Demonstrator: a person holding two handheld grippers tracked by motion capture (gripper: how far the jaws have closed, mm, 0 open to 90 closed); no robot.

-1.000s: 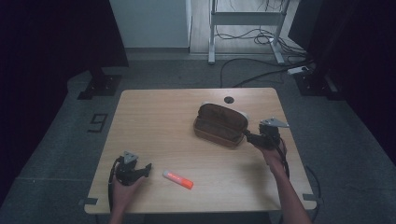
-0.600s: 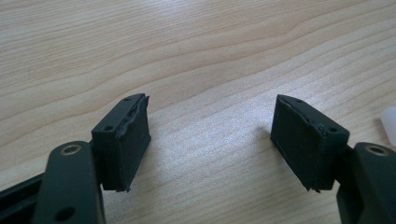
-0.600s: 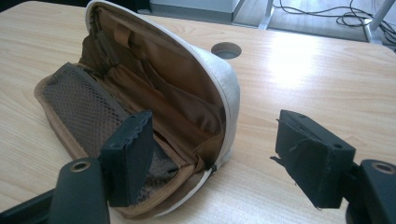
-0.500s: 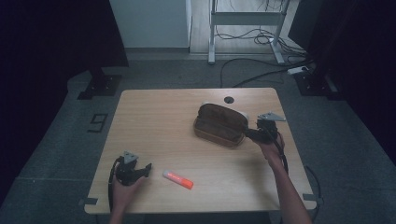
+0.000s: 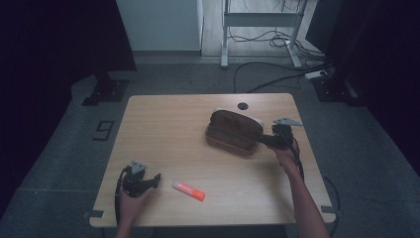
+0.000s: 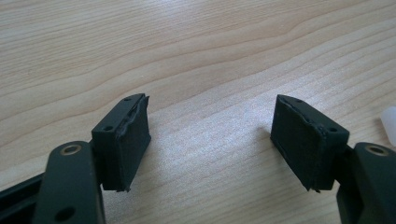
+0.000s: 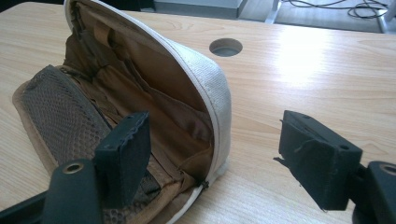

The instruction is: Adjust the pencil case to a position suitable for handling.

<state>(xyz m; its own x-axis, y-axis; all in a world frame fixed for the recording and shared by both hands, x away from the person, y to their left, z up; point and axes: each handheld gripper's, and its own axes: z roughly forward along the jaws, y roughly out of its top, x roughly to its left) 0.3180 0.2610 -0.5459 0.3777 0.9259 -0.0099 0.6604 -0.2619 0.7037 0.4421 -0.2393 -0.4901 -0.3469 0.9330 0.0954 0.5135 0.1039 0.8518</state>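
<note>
A brown fabric case [image 5: 233, 131] lies open right of the table's middle, its white-edged lid [image 7: 205, 79] propped up. My right gripper [image 5: 262, 140] is at the case's right end and open; its jaws have just been opening a little further. In the right gripper view [image 7: 215, 140] the lid's rim stands between the jaws without either pad pressing on it: one jaw is over the mesh pocket [image 7: 60, 112], the other over bare wood. My left gripper [image 5: 157, 178] rests near the front left, open and empty [image 6: 212, 126]. An orange and white marker [image 5: 188, 190] lies just right of it.
A round cable hole [image 5: 242, 105] sits in the wooden table [image 5: 163, 129] behind the case. A white rounded tip [image 6: 390, 123] shows at the right edge of the left gripper view. Cables and a metal frame [image 5: 257, 20] are on the floor beyond the table.
My right gripper has shifted a little toward the far side of the table along the case's right end. The left gripper, the marker and the case have stayed put.
</note>
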